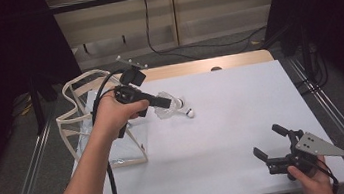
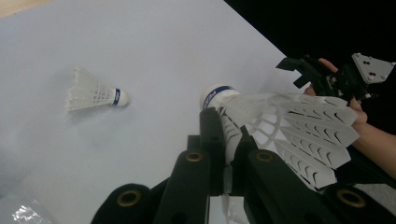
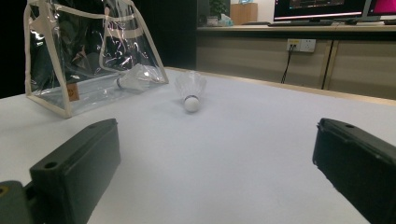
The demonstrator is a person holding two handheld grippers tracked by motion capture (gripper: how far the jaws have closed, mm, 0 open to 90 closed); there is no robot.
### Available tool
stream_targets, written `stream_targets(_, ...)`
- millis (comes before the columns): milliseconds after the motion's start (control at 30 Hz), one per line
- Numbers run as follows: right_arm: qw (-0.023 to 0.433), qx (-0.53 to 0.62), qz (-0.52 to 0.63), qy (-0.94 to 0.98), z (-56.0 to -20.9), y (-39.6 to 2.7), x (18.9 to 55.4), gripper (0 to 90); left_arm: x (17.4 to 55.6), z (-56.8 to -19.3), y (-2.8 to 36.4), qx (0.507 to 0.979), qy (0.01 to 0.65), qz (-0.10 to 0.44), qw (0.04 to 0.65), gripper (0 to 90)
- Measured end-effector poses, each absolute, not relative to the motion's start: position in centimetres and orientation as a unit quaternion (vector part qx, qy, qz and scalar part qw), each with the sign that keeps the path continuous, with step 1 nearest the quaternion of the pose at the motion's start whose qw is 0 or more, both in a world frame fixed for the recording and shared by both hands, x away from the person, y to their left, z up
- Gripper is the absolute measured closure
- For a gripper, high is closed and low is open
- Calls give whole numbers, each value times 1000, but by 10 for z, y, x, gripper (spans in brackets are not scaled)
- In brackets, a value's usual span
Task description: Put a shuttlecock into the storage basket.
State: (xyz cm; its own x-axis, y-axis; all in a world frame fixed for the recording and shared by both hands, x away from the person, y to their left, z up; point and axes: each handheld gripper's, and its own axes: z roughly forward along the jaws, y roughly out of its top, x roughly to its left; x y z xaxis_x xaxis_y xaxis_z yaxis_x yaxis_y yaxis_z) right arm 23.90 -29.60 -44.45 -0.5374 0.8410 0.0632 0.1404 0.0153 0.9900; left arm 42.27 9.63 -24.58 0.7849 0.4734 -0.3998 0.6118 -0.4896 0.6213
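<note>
Left claw has a shuttlecock, bag is right there

The left claw is clamped on a shuttlecock's feather skirt, up around 10 o'clock on the tabletop beside the clear bag. A second shuttlecock lies loose nearby. They look super light and crushable, so I'd pinch gently near the cork. The right claw sits wide apart at 5 o'clock, holding nothing.

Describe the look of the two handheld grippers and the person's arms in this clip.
Both grippers are black with two blocky jaws. The left gripper trails a thick black cable along a bare forearm, no sleeve. In the left gripper view, brass-coloured rivets sit in its jaw links. The right gripper carries a grey three-cornered plate with small holes; its jaws are flat rectangular blocks.
</note>
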Motion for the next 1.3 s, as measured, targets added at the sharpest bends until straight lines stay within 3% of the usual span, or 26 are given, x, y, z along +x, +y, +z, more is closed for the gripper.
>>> stream_targets(1300,296,378,591,648,-444,-297,238,6,435,-224,128,850,346,-52,393,896)
